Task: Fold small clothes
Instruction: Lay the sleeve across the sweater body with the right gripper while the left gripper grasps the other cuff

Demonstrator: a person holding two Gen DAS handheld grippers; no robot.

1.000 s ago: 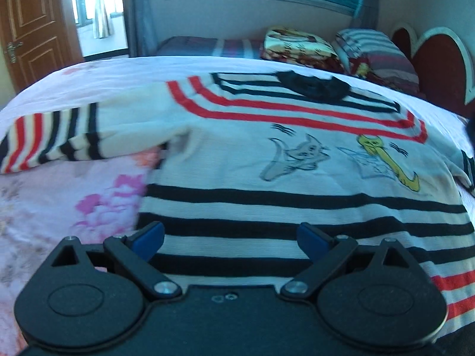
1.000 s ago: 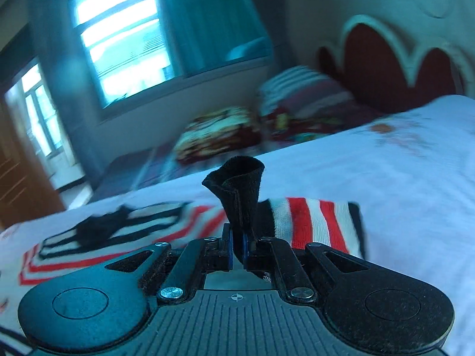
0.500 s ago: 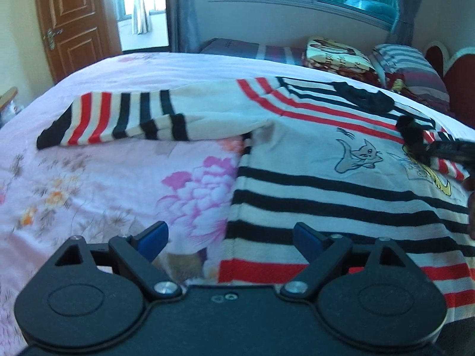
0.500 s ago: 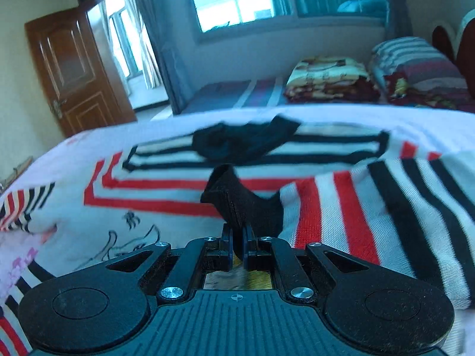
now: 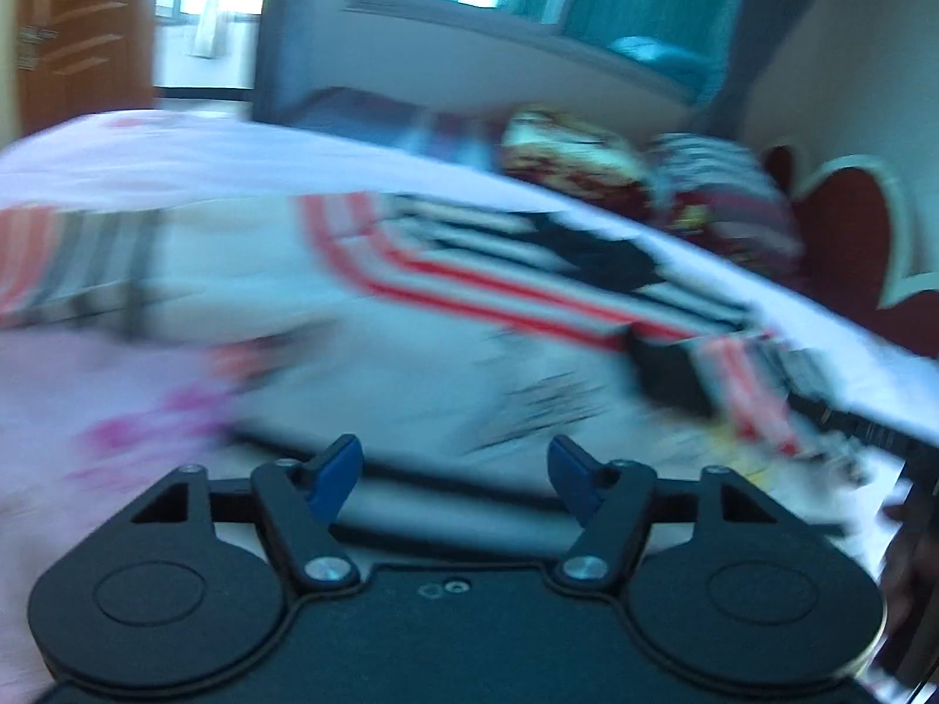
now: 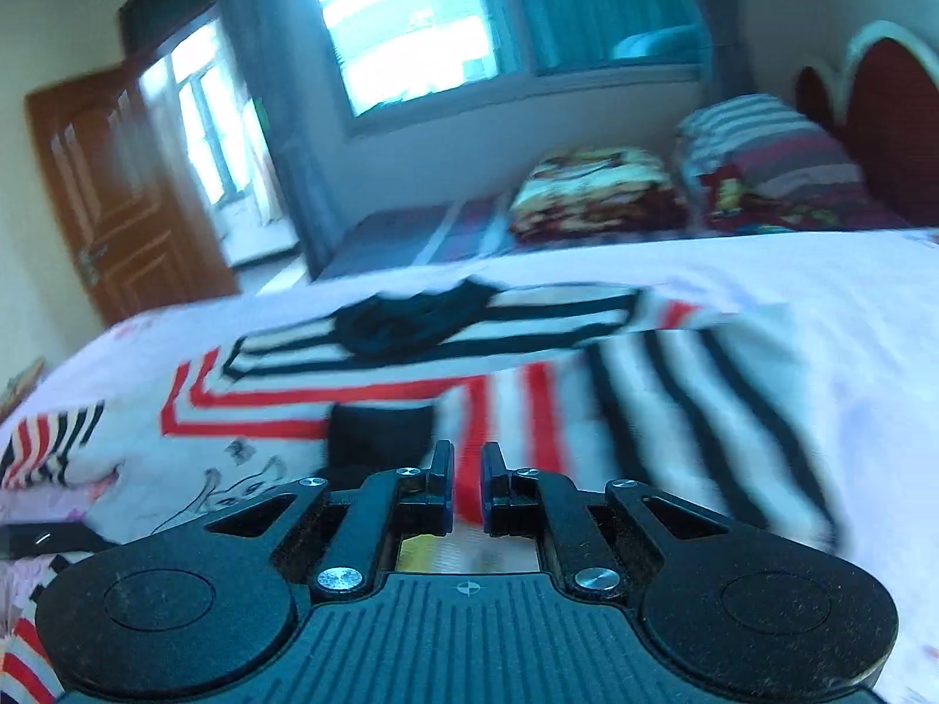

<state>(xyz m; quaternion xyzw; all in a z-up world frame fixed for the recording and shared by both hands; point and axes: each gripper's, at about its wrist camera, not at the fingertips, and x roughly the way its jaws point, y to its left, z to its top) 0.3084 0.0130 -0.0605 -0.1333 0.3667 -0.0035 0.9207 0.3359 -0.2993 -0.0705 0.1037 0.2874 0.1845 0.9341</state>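
Observation:
A cream sweater with red and black stripes and cartoon prints lies flat on the bed, also seen in the right wrist view. Its right sleeve is folded across the chest, and the black cuff lies flat just left of my right gripper. Only a thin slit shows between that gripper's jaws, and no cloth stands up in it. The left sleeve stretches out to the left. My left gripper hovers over the sweater's lower part. Its jaws are closing with nothing between them. The left wrist view is blurred.
The bed has a pink floral sheet. At its far end lie a folded blanket and a striped pillow against a red headboard. A wooden door and a window are beyond the bed.
My right gripper carried the right sleeve leftward over the chest, and the cuff that stood up in its jaws now lies flat. The left gripper's jaws have narrowed and its view swung.

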